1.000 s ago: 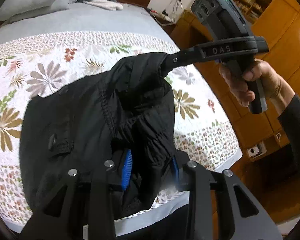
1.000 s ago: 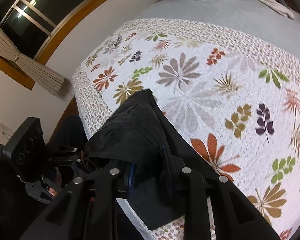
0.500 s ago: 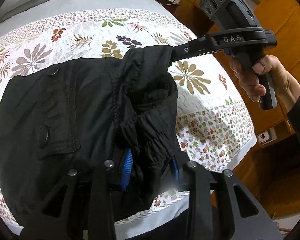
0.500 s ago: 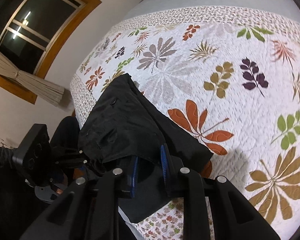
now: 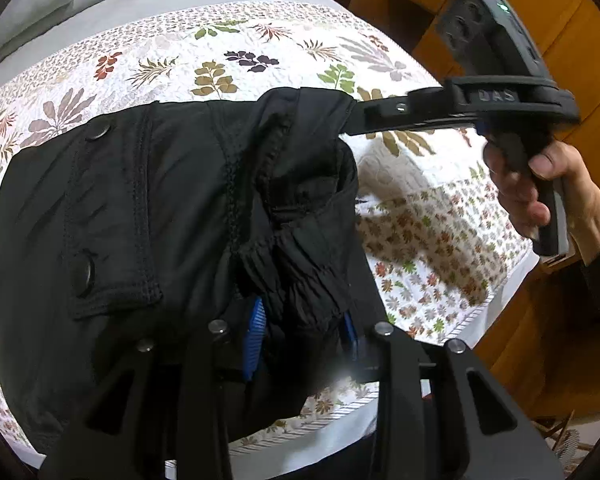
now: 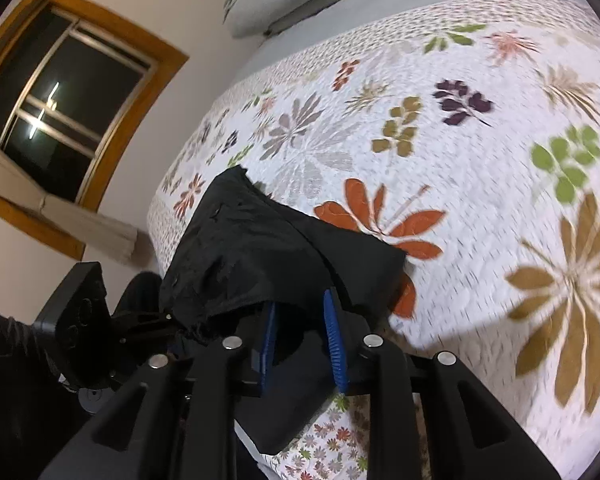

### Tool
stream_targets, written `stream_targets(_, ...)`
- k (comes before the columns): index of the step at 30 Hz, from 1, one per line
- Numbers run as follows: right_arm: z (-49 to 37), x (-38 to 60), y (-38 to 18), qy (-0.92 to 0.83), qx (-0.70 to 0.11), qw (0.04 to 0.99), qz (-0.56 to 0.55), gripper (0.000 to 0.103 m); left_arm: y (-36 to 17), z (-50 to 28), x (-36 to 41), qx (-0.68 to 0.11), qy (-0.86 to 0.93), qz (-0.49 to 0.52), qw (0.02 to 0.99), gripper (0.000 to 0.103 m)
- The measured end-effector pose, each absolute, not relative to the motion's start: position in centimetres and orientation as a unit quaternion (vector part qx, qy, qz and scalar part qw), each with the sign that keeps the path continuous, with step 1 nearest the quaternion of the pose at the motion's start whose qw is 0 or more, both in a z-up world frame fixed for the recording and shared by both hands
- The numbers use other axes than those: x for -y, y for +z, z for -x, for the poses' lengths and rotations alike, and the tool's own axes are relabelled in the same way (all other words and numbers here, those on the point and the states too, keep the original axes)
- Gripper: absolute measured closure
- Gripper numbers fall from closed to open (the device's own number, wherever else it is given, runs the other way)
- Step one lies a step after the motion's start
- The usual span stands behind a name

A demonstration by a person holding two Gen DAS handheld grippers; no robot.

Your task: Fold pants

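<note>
Item under handling: black pants [image 5: 148,208], lying for the most part on the flowered bedspread [image 5: 228,52] near the foot edge of the bed, one gathered end lifted clear of the cover.

Left gripper [image 5: 300,320]: blue-padded fingers [image 5: 254,334] pinching a bunched, elasticated portion of the fabric, which fills the gap between them. Right gripper [image 6: 300,320]: in its own view dark cloth drapes over the tips of its fingers [image 6: 334,340], while the pads lower down stand apart with a gap showing; in the left view the fingertips are buried in the raised fold, so a hold on the cloth is judged likely. Whether the grip is firm cannot be told.

Step in hand, by judgement: the first fold, both tools carrying one end of the garment across the part that lies flat. A flap pocket with snaps [image 5: 88,272] faces up on that flat part.

Next move calls for: both held points travelling together at equal height, laid down with edges matched, then released; uneven travel would skew the fold
</note>
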State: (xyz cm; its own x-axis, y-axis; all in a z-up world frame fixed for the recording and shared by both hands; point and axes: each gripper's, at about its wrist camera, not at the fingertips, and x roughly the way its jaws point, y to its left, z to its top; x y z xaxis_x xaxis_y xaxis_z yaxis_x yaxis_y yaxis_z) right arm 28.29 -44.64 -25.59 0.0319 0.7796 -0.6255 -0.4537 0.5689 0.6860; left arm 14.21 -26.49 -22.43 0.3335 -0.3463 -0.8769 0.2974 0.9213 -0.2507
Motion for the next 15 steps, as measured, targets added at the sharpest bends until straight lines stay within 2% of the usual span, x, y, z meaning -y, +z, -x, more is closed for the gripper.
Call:
stream_targets(8,-24.5,47.0,-25.1,0.402,-0.513,0.738,-0.173,0.073,-23.2,-14.4,27.5,-0.556,-0.198,0.0,0.807,0.068)
stream_targets(10,-24.0,47.1,-25.1,0.399,-0.506,0.74,-0.194,0.064,-23.3,-14.4,27.7,-0.558,-0.196,-0.003,0.806,0.067)
stream_targets(12,-23.7,46.9,-25.6,0.387,-0.505,0.737,-0.228,0.036,-23.3,-14.6,28.0,-0.561,-0.195,-0.003,0.804,0.065)
stream_targets(14,-23.9,46.9,-26.6,0.383,-0.506,0.718,-0.285,0.023,-23.2,-14.8,28.0,-0.562,-0.194,-0.001,0.804,0.065)
stream_targets(15,-24.1,47.0,-27.3,0.378,-0.508,0.702,-0.326,0.02,-23.1,-14.8,28.1,-0.563,-0.194,-0.001,0.804,0.065)
